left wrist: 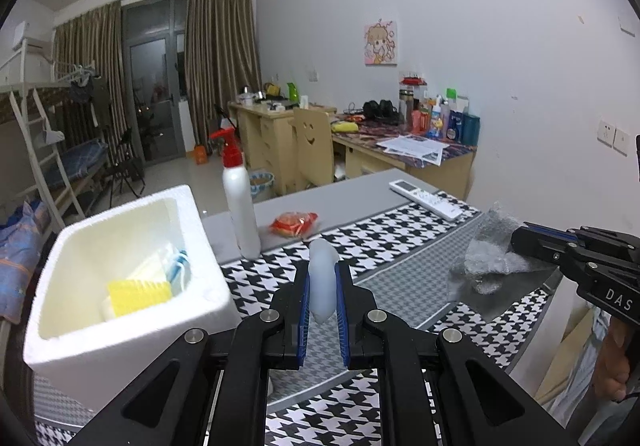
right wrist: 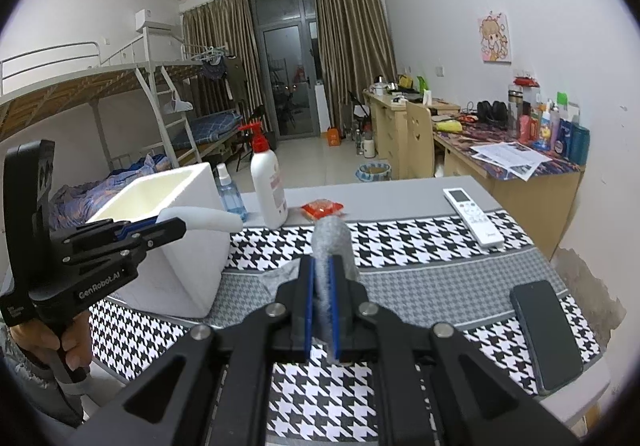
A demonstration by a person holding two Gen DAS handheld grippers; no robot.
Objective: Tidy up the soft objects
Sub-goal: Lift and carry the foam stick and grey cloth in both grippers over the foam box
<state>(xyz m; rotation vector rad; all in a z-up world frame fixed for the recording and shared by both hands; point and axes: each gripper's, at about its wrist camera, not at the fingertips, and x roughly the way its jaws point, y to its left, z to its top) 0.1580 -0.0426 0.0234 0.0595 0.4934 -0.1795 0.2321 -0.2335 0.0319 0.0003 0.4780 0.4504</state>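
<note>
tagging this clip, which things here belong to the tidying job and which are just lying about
Job: white foam piece in left gripper, grey cloth in right gripper, foam box.
Lying about: spray bottle, remote, phone, snack packet.

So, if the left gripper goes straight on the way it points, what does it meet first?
Probably the small red snack packet on the grey table, just beyond the pale soft piece in the left gripper; depth is uncertain.

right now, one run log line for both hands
left gripper: shut on white sponge | right gripper: shut on grey cloth | foam box: part filled
</note>
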